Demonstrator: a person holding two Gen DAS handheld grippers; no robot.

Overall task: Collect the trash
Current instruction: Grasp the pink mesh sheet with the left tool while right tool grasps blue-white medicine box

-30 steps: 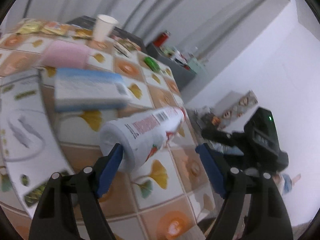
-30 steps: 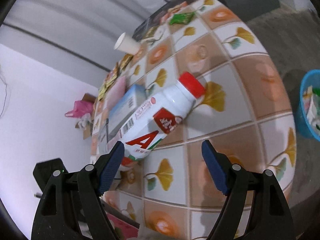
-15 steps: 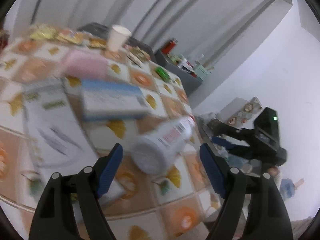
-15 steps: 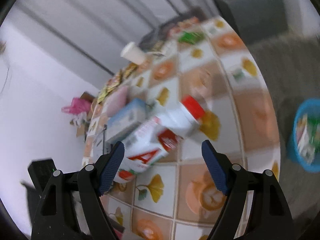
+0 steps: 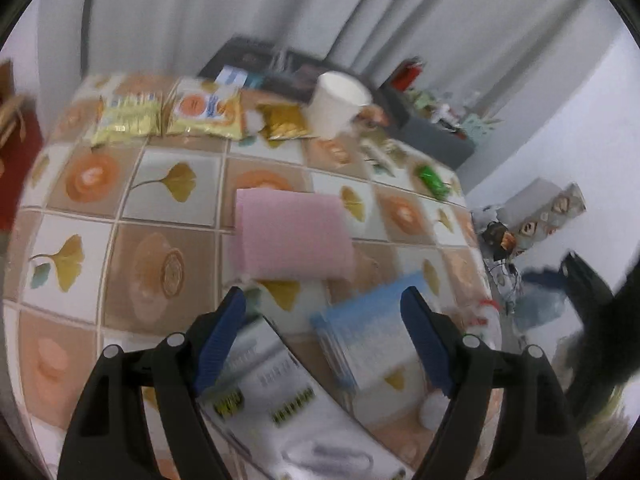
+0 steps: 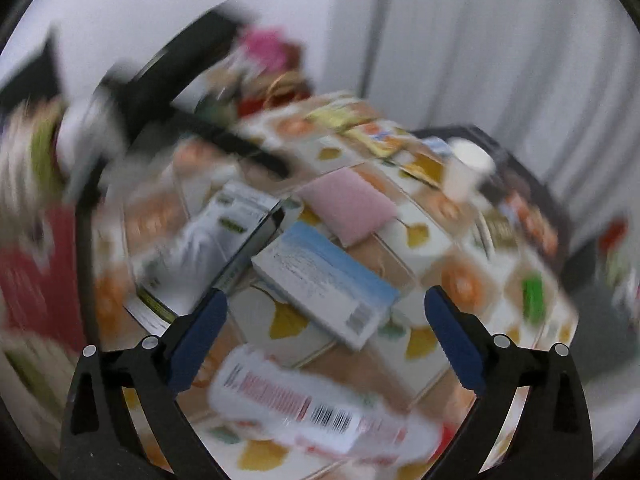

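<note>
The left gripper point(image 5: 324, 322) has its blue-padded fingers point(image 5: 222, 334) spread wide with nothing between them. Just past the tips, low in the left wrist view, lie a white printed carton point(image 5: 288, 396) at lower centre and a blue-and-white rectangular box point(image 5: 368, 344) right of it. A flat pink rectangular pack point(image 5: 290, 236) sits mid-frame above them. Toward the top stand a white paper cup point(image 5: 336, 104), yellow snack packets point(image 5: 204, 110) left of it, and a small green wrapper point(image 5: 432, 178) at right, all on the table covered in a ginkgo-leaf tile-pattern cloth point(image 5: 156, 268).

The right gripper point(image 6: 326, 336) is likewise wide apart and holds nothing. Low between its fingers point(image 6: 198, 340), at the bottom centre of the right wrist view, a white plastic bottle with a red barcode label point(image 6: 316, 412) lies on its side on the cloth, blurred. That view also shows the blue-and-white box above it and the pink pack beyond, both blurred by motion.
</note>
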